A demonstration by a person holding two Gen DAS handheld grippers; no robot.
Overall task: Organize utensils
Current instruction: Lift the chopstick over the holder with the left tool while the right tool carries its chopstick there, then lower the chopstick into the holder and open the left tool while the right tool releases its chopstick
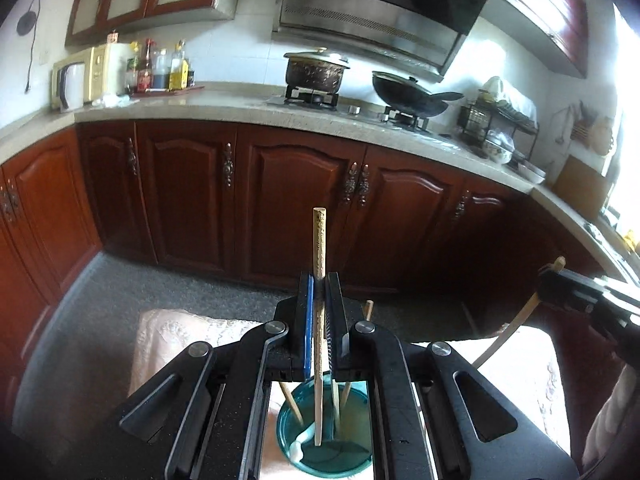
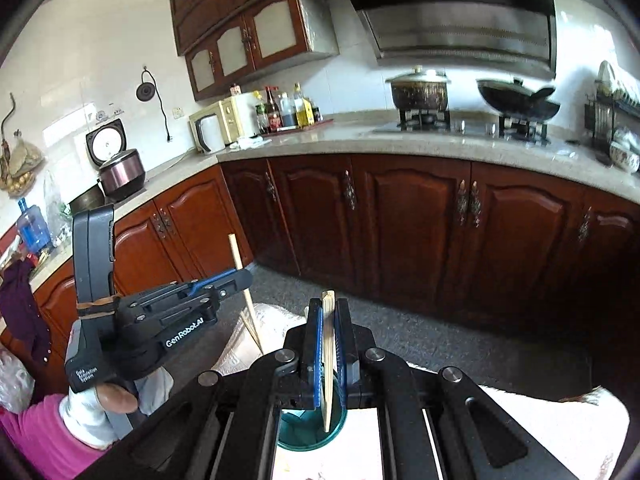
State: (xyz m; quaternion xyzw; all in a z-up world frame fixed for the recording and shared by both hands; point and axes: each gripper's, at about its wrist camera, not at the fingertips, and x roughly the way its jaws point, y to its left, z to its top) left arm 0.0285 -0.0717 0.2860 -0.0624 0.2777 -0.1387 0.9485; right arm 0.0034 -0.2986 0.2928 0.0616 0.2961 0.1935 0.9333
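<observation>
My left gripper [image 1: 319, 280] is shut on a pale wooden chopstick [image 1: 319, 240] held upright, its lower end inside a teal glass cup [image 1: 352, 464] directly below. The cup holds several chopsticks and a white spoon [image 1: 298, 446]. My right gripper [image 2: 329, 306] is shut on another chopstick [image 2: 328, 360], also upright, its lower tip over the same teal cup [image 2: 332, 430]. The left gripper [image 2: 240, 276] shows in the right wrist view with its chopstick [image 2: 238, 256]; the right gripper [image 1: 550, 276] shows at the right edge of the left wrist view.
The cup stands on a table with a pale lace cloth [image 1: 172, 336]. Dark red cabinets [image 1: 304, 200] and a stone counter [image 1: 224, 106] with stove, pot [image 1: 316, 70] and wok [image 1: 408, 94] lie beyond a grey floor [image 1: 120, 292].
</observation>
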